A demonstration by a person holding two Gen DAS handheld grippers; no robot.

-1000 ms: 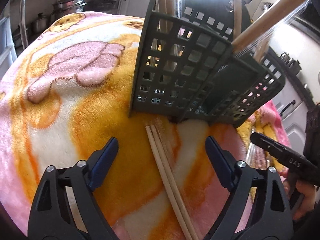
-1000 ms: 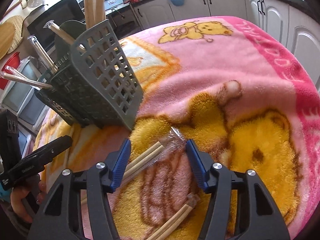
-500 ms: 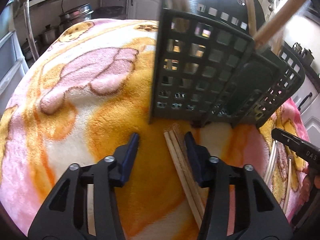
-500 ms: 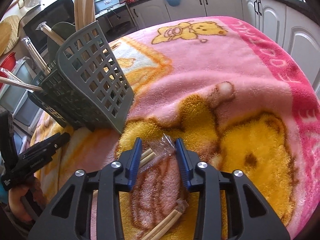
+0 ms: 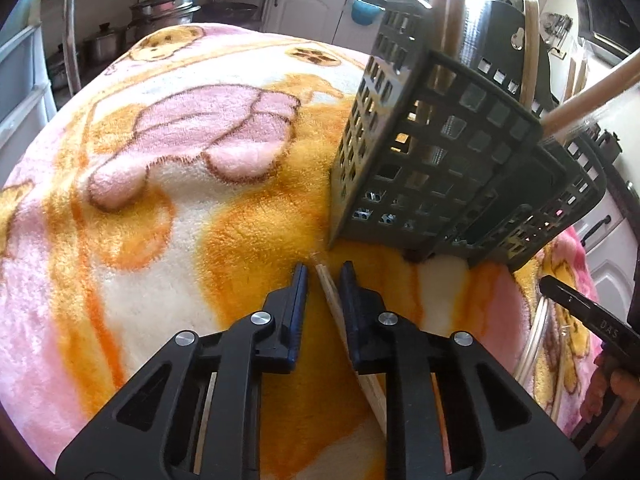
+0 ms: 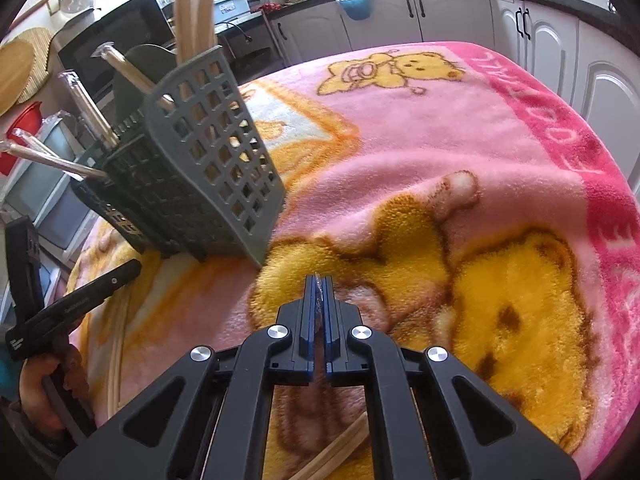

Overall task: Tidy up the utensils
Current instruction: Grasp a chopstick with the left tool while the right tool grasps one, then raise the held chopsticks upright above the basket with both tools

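A grey lattice utensil caddy (image 5: 444,160) stands on the fleece blanket and holds several wrapped chopstick pairs; it also shows in the right wrist view (image 6: 200,168). My left gripper (image 5: 323,274) is nearly closed around a wrapped pair of wooden chopsticks (image 5: 340,320) lying on the blanket just in front of the caddy. My right gripper (image 6: 318,284) is shut on the clear wrapper end of another chopstick pair (image 6: 318,300); the sticks themselves are hidden under the jaws. A further pair (image 6: 336,452) lies below my right gripper.
The pink and orange bear blanket (image 6: 460,140) covers the table. Loose wrapped chopsticks (image 5: 536,340) lie at the right edge near the other gripper's handle (image 5: 588,320). Kitchen cabinets (image 6: 400,12) and pots (image 5: 164,12) ring the table.
Both grippers closed from wide open. The left one narrowed around the chopsticks by the caddy. The right one closed fully on the wrapper end.
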